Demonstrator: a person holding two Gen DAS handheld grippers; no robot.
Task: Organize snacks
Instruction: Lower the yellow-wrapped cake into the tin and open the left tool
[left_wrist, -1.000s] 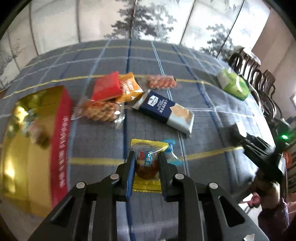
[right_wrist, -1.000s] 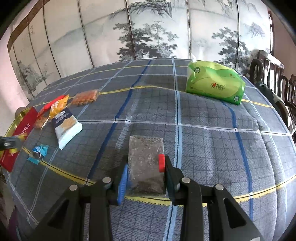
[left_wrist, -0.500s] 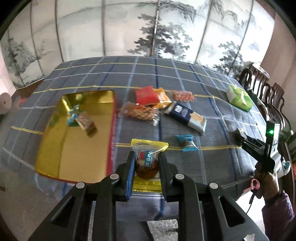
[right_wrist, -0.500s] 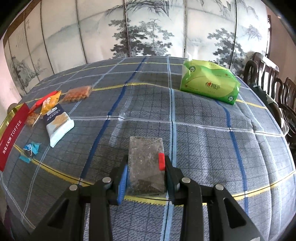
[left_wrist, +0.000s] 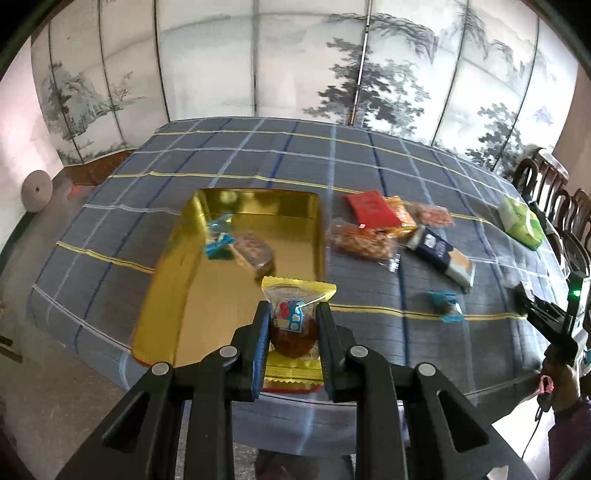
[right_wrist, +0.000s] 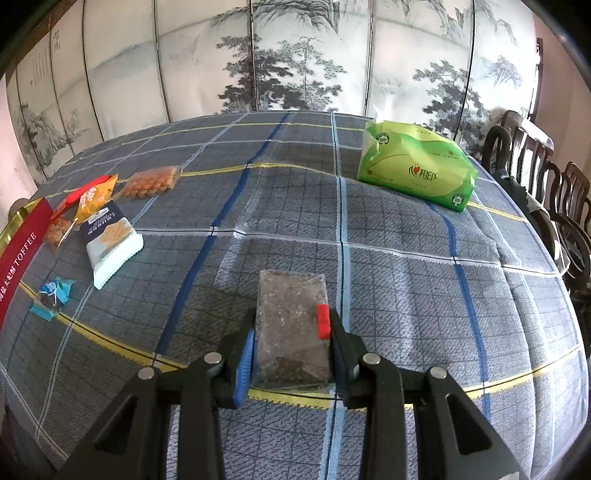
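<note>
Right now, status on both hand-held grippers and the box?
Left hand-held gripper shut on yellow snack packet. Right hand-held gripper shut on clear packet. Gold box open, nothing blocking it.

Yellow-edged pastry packet (left_wrist: 293, 325): we see it clamped upright in the left claw (left_wrist: 291, 345), above the gold tray's near edge.
Clear dark-filled packet (right_wrist: 293, 328): pinched in the right claw (right_wrist: 290, 349), over the table.
Gold tray (left_wrist: 177, 295): we count a blue candy (left_wrist: 218, 240) and a brown cake (left_wrist: 255, 253) inside.
Loose snacks: red packet (left_wrist: 371, 208), cracker pack (left_wrist: 441, 256), blue-wrapped candy (left_wrist: 445, 302) lie right of the tray.
</note>
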